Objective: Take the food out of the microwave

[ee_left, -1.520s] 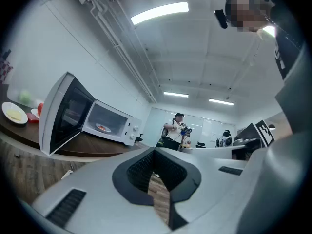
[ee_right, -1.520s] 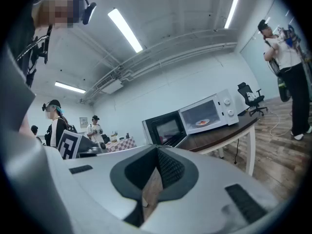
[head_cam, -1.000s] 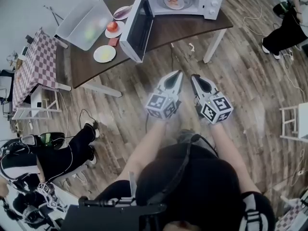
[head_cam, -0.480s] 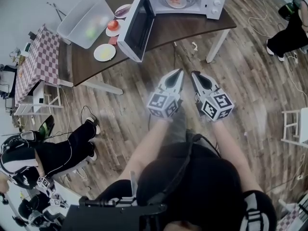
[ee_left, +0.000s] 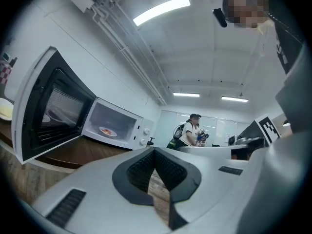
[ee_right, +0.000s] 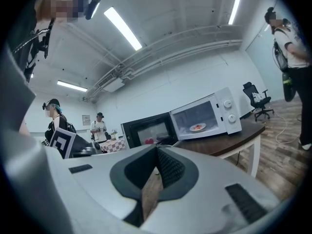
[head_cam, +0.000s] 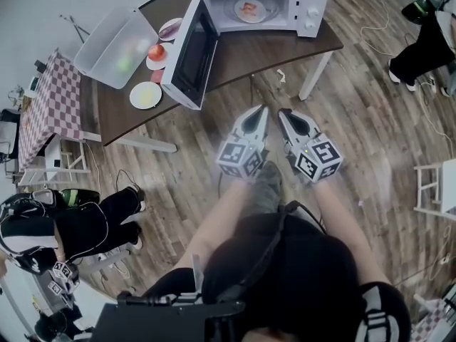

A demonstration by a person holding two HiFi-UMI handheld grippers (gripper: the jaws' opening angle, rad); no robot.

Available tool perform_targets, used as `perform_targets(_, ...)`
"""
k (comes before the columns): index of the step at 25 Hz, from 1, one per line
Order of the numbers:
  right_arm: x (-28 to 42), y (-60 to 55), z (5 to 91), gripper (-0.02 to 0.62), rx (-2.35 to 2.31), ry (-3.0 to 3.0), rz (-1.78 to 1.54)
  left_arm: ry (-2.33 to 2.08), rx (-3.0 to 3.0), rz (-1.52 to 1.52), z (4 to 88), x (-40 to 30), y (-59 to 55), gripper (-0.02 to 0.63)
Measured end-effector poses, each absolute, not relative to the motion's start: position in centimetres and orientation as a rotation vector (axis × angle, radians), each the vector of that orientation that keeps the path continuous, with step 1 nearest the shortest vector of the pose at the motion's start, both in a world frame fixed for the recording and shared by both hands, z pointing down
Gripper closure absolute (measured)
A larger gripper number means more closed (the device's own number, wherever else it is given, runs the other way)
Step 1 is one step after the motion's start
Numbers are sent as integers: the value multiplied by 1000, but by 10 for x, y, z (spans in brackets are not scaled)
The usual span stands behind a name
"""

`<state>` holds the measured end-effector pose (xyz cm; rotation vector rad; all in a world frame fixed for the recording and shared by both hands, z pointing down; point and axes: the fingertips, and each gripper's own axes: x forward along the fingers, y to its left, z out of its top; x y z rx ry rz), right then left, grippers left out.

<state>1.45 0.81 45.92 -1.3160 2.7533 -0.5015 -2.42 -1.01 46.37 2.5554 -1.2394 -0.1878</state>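
Note:
A white microwave (head_cam: 274,2) stands on a dark brown table (head_cam: 256,45) with its door (head_cam: 184,55) swung wide open to the left. Inside it lies a plate of reddish food (head_cam: 249,8), also seen as the plate (ee_left: 107,131) in the left gripper view and the plate (ee_right: 197,127) in the right gripper view. My left gripper (head_cam: 262,110) and right gripper (head_cam: 282,112) are held side by side over the wooden floor, short of the table and pointing level at it. Both are shut and empty, as the left gripper (ee_left: 155,150) and right gripper (ee_right: 157,148) show in their own views.
On the table's left part stand a clear plastic bin (head_cam: 112,38), a plate with a red fruit (head_cam: 156,51) and a yellowish plate (head_cam: 145,95). A checked-cloth table (head_cam: 50,105) is further left. A seated person (head_cam: 78,226) is at the left, another person (head_cam: 427,41) at the upper right, a white chair (head_cam: 438,184) at the right.
Both grippers have moved a little forward toward the table together, still shut. The table and microwave have shifted slightly left in the head view.

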Motion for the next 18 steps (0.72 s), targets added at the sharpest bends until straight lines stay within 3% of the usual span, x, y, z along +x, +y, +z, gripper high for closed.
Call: perform_targets(18, 26, -107, 457, 591, -1300, 2772, -531, -1273, 2520, -205, 462, -12, -122, 606)
